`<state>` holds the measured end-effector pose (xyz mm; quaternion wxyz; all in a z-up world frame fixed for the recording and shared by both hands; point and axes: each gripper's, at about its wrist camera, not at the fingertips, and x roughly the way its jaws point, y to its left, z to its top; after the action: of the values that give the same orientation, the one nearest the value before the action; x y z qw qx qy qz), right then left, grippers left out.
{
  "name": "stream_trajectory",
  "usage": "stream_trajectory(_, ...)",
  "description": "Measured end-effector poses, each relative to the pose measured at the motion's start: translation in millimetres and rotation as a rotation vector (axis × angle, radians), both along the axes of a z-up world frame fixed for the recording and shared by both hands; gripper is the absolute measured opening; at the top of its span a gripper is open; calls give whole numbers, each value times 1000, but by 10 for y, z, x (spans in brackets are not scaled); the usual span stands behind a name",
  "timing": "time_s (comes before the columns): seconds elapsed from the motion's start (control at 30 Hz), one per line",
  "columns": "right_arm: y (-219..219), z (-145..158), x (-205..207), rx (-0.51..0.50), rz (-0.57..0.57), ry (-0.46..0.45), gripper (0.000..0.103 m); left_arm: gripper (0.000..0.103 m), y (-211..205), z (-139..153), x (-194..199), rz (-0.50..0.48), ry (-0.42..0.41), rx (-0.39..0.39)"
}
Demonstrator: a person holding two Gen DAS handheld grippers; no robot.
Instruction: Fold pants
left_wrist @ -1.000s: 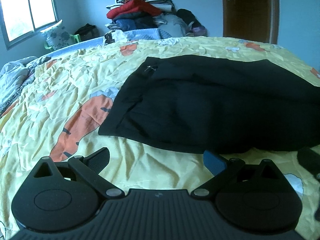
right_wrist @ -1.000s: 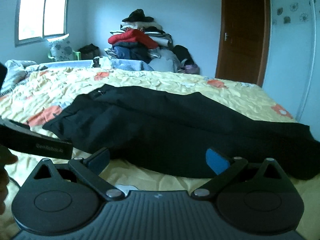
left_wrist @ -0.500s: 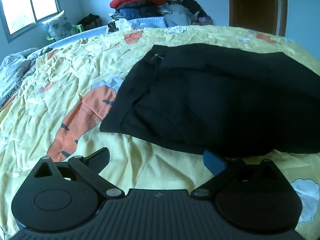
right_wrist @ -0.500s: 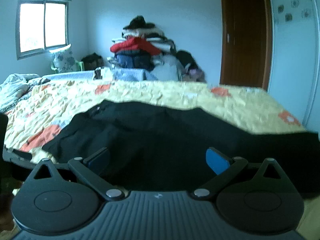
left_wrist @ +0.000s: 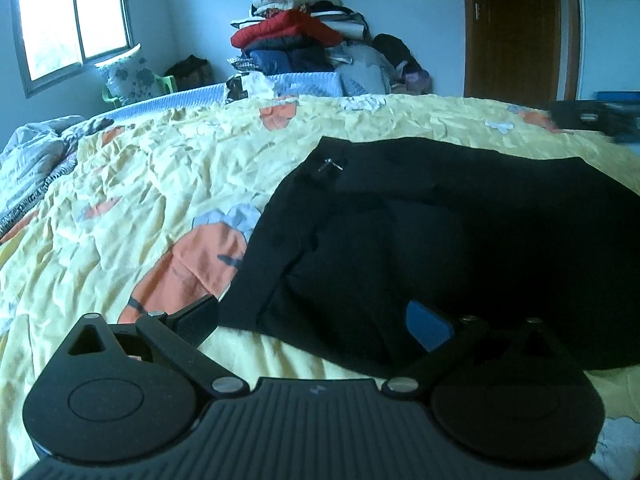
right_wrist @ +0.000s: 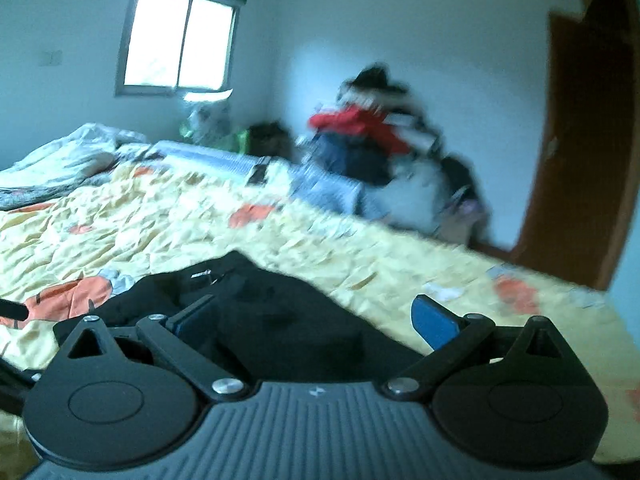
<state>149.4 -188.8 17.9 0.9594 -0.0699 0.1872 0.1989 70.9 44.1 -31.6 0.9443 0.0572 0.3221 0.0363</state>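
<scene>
Black pants lie flat on the yellow bedspread, waistband to the left with a small metal clasp. My left gripper is open and empty, hovering over the near edge of the pants at the waist corner. My right gripper is open and empty above the pants; its view is tilted and blurred. The right end of the pants runs out of both views.
A tall pile of clothes stands beyond the bed's far side. A window is at the left and a brown door at the right. Crumpled bedding lies at the far left of the bed.
My left gripper has moved closer to the pants' waist edge. My right gripper has swung left and tilted, now over the pants' waist area, with motion blur.
</scene>
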Motion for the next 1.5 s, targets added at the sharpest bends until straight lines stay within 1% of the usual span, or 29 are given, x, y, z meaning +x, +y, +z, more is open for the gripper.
stream_trajectory(0.07,65,-58,361,-12,39,72,103,102,10,8,34,-12,0,0)
stream_trajectory(0.2,211,-221,991,-96,121,164,103,102,36,-3,92,-15,-2,4)
stream_trajectory(0.23,249,-241,1058,-106,126,186,103,102,43,-12,105,-15,-1,7)
stream_trajectory(0.33,304,-384,1445,-124,115,255,102,102,67,-38,156,-22,10,15)
stream_trajectory(0.37,304,-437,1557,-113,128,285,98,102,74,-45,175,-23,13,17)
stream_trajectory(0.4,291,-478,1640,-109,138,312,93,102,83,-51,192,-24,14,18)
stream_trajectory(0.5,341,-671,1874,-133,167,425,93,102,117,-72,263,-25,29,14)
stream_trajectory(0.57,366,-732,1948,-148,168,440,92,102,137,-76,309,-21,36,6)
stream_trajectory(0.63,343,-752,2010,-135,176,440,90,102,150,-72,356,-18,41,0)
stream_trajectory(0.67,321,-754,2037,-125,178,445,76,102,147,-65,375,-18,42,-1)
stream_trajectory(0.7,301,-761,2064,-114,188,457,47,102,145,-57,396,-20,43,-4)
stream_trajectory(0.73,281,-757,2078,-110,197,469,33,102,140,-48,420,-20,45,-8)
stream_trajectory(0.77,282,-756,2071,-118,204,463,17,102,138,-37,453,-22,52,-14)
stream_trajectory(0.8,295,-746,2026,-133,228,446,9,102,143,-27,488,-24,60,-22)
stream_trajectory(0.9,396,-684,1811,-217,260,369,7,102,186,41,629,-22,80,-69)
stream_trajectory(0.97,514,-600,1544,-295,274,260,7,102,244,113,773,-20,97,-127)
stream_trajectory(1.03,641,-523,1213,-382,290,121,7,101,329,194,970,-18,122,-225)
stream_trajectory(1.1,724,-492,898,-435,318,34,7,101,423,257,1205,-18,153,-352)
stream_trajectory(1.2,822,-545,560,-549,351,-62,7,101,499,308,1535,-5,184,-501)
stream_trajectory(1.33,870,-583,406,-610,385,-94,7,101,525,322,1926,0,199,-658)
stream_trajectory(1.47,899,-575,324,-642,405,-131,7,100,545,235,2317,14,280,-808)
stream_trajectory(1.5,904,-575,295,-656,410,-147,7,97,550,197,2404,23,303,-838)
